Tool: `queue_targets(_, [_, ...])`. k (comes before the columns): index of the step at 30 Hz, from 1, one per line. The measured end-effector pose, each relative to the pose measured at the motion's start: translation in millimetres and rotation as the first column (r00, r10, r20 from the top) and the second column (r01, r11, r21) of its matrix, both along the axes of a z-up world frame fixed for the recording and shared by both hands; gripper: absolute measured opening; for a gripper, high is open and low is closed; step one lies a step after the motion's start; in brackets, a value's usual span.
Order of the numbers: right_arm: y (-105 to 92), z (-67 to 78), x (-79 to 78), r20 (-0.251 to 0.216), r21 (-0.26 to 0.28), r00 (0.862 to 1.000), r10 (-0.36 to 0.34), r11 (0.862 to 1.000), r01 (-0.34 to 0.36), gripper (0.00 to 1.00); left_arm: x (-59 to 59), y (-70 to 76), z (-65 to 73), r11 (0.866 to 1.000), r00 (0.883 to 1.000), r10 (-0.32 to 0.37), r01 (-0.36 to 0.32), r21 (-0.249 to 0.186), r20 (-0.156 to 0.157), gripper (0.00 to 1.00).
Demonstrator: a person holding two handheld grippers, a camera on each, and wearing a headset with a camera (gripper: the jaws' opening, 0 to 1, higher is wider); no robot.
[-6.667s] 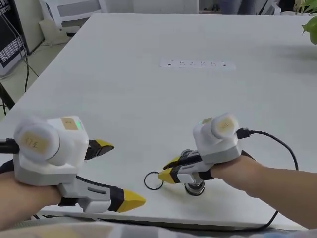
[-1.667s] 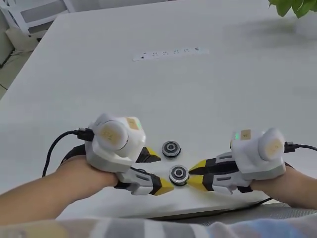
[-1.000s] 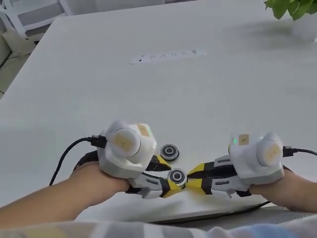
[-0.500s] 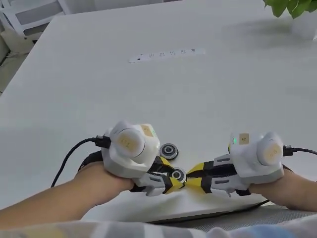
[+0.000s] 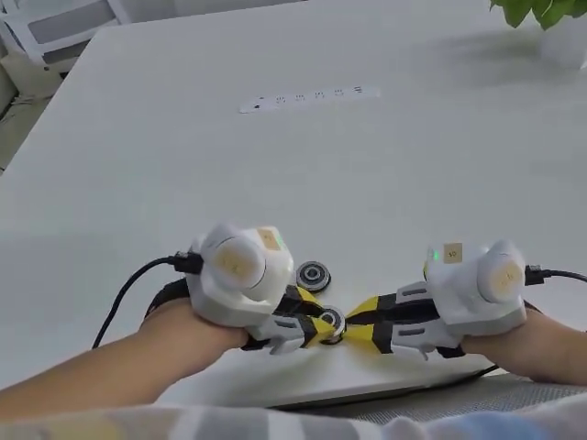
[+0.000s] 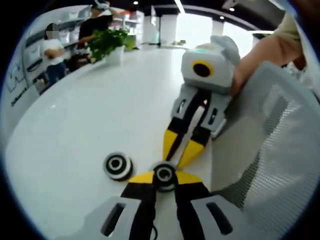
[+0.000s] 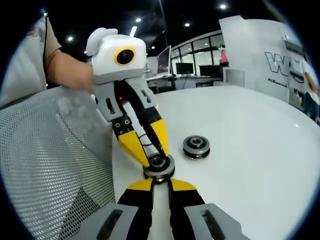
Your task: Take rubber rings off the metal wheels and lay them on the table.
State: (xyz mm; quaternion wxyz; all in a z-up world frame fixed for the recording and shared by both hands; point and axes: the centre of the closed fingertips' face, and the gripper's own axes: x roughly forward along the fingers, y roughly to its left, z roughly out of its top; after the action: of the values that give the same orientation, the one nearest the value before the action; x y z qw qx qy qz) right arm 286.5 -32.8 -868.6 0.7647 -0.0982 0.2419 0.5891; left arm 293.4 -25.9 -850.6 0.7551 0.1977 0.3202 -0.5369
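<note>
Two small metal wheels with black rubber rings lie near the table's front edge. The front wheel (image 5: 330, 321) (image 6: 164, 174) (image 7: 159, 165) sits between the yellow tips of my left gripper (image 5: 321, 324) (image 6: 164, 179) (image 7: 150, 145), which is shut on it. My right gripper (image 5: 352, 319) (image 6: 182, 150) (image 7: 161, 185) meets it from the opposite side, its jaws nearly together and its tips pressed on the rubber ring at the wheel's near rim. The second wheel (image 5: 313, 274) (image 6: 118, 166) (image 7: 196, 145) lies flat just behind, untouched.
The white table (image 5: 275, 174) runs far back, with a flat power strip (image 5: 312, 96) in the middle and a plant (image 5: 541, 11) at the far right corner. A mesh chair (image 6: 270, 150) (image 7: 55, 150) stands at the front edge. A black cable (image 5: 128, 284) trails from the left gripper.
Both grippers have come together on the front wheel, the left one sliding right until its tips took hold. The right tips now touch the wheel's rim. The second wheel has not moved.
</note>
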Motion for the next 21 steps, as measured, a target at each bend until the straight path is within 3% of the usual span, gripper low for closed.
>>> queue_targets(3, [-0.6,-0.6,0.8,-0.001,0.0,1.0,-0.002,1.0,0.002,0.08,-0.1,-0.2,0.1,1.0,1.0,-0.002,0.002,0.0,0.009,0.14])
queue_targets(6, [-0.2,-0.2,0.7,-0.004,0.0,1.0,-0.004,1.0,0.004,0.07,-0.6,-0.8,-0.3,1.0,0.999,-0.013,0.013,0.008,0.042,0.14])
queue_targets(9, [-0.1,-0.2,1.1,-0.01,-0.006,1.0,-0.005,1.0,0.005,0.07,0.1,-0.8,0.2,1.0,0.999,-0.001,0.0,0.005,0.044,0.14])
queue_targets(16, [0.4,-0.3,2.5,-0.064,-0.037,0.998,-0.015,0.999,0.013,0.05,3.0,2.0,-2.6,1.0,0.998,0.008,-0.008,-0.002,0.07,0.13])
queue_targets(21, [0.1,-1.6,2.6,-0.093,-0.057,0.995,-0.019,0.998,0.014,0.02,-3.0,-1.7,1.7,1.0,0.996,0.009,-0.009,0.005,0.084,0.13])
